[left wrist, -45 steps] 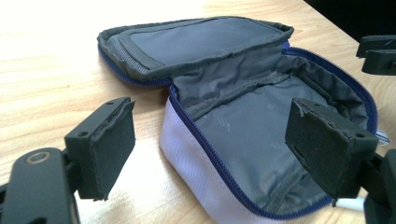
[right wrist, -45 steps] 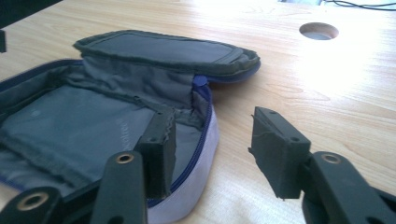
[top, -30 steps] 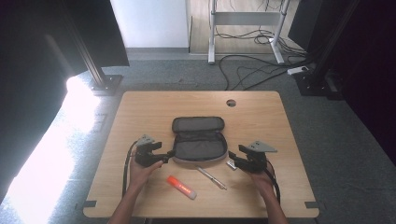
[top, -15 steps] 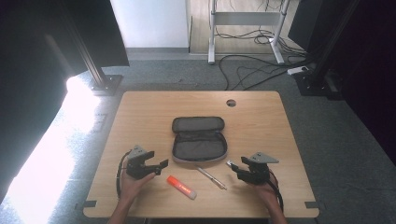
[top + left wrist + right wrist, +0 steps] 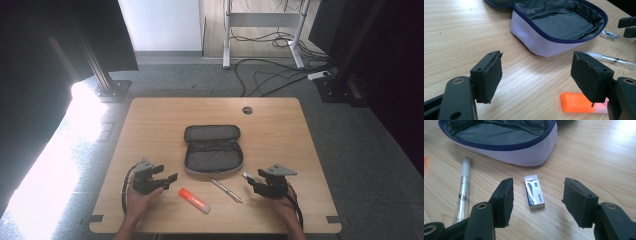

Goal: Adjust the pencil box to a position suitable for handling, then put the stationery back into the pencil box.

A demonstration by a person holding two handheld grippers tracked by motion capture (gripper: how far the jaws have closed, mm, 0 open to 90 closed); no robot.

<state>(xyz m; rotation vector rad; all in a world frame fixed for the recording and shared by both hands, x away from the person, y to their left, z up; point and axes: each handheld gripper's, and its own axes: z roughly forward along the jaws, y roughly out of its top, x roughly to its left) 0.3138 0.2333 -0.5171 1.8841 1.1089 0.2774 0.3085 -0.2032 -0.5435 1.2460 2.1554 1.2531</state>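
An open grey pencil case (image 5: 212, 150) with a white outer wall and blue zip lies mid-table, its inside (image 5: 564, 25) looking empty. In front of it lie an orange highlighter (image 5: 195, 200), a clear pen (image 5: 226, 190) and a small white eraser (image 5: 534, 191). My left gripper (image 5: 169, 178) stands open left of the highlighter (image 5: 577, 102), jaws wide apart with nothing between them (image 5: 537, 75). On the other side my right gripper (image 5: 250, 180) is open too, and the eraser lies on the table between its jaws (image 5: 540, 201), touching neither. The pen (image 5: 464, 190) is to the left in that view.
The wooden table (image 5: 150, 125) has a round cable hole (image 5: 247, 110) at the back. The case's far flap (image 5: 211, 133) lies flat behind it. Beyond the table stand black posts (image 5: 107, 82), and cables (image 5: 270, 75) lie on the floor.
Both grippers have drawn back from the pencil case toward the table's near edge. The left one has also drifted left. The case, pen and highlighter have not moved.
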